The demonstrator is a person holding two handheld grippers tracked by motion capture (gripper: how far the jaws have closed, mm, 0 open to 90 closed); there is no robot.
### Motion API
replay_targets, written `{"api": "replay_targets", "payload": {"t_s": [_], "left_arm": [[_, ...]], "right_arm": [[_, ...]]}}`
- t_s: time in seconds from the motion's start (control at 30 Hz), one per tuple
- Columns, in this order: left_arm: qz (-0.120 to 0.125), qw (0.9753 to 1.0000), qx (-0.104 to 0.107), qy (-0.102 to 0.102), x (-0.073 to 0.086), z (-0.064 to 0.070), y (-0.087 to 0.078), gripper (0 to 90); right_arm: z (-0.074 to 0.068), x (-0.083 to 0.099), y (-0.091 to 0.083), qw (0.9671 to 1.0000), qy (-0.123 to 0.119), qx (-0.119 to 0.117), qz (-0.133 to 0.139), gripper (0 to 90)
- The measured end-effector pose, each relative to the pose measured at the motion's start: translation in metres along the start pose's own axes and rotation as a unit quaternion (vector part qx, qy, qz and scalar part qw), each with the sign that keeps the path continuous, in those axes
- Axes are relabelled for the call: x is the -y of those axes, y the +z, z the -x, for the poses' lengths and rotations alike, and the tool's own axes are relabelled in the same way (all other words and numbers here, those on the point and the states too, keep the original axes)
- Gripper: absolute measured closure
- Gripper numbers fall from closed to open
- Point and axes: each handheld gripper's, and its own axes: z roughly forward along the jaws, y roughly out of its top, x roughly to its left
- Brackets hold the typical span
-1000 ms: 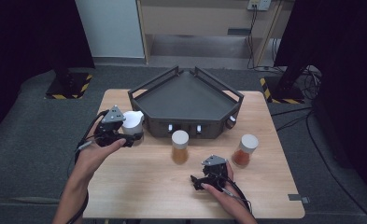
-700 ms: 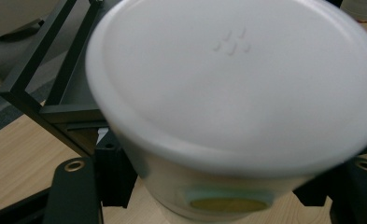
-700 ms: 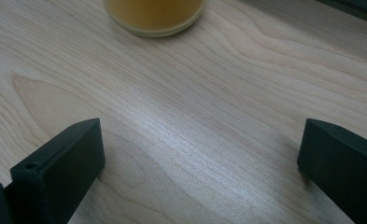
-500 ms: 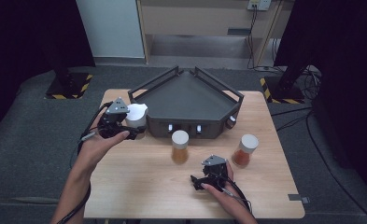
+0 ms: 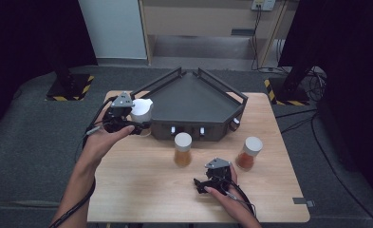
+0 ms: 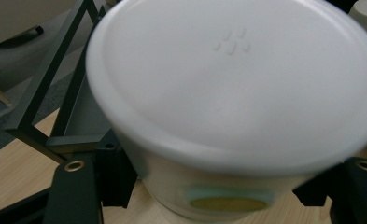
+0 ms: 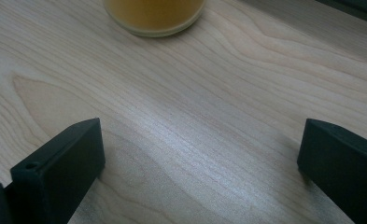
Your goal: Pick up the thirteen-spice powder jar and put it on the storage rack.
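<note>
Held thing: a white-lidded jar, standing upright.
Left gripper: its jaws are clamped on the jar, one on each side of its body, just under the lid.
Where the jar is: at the left side of the table, right beside the left corner of the dark tray. I cannot tell if its bottom touches the table.
Way to go: the tray floor lies to the right and a bit far from the jar, over the low frame bar.
Right gripper: jaws apart, holding nothing, low over the near part of the table.
In front of it: the orange jar, a little way off.
Nearer hand: the left one, by far.
Other jar: a red-brown one at the right, well apart.
</note>
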Motion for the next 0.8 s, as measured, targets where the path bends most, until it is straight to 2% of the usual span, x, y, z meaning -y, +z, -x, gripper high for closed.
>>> {"api": "replay_targets", "payload": {"t_s": [0.47,0.6,0.7,0.8], "left_arm": [[0.013,0.9996,0.02,0.015,-0.022,-0.01,0.017,29.2],[0.009,0.9995,0.021,0.021,-0.03,-0.012,0.024,29.2],[0.013,0.9994,0.027,0.018,-0.033,-0.015,0.028,29.2],[0.006,0.9993,0.024,0.028,-0.039,-0.015,0.031,29.2]], "right_arm": [[0.0,0.0,0.0,1.0,0.001,0.0,0.0,0.6],[0.0,0.0,0.0,1.0,0.0,0.0,0.0,0.6],[0.0,0.0,0.0,1.0,0.0,0.0,0.0,0.6],[0.0,0.0,0.0,1.0,-0.001,0.0,0.0,0.6]]}}
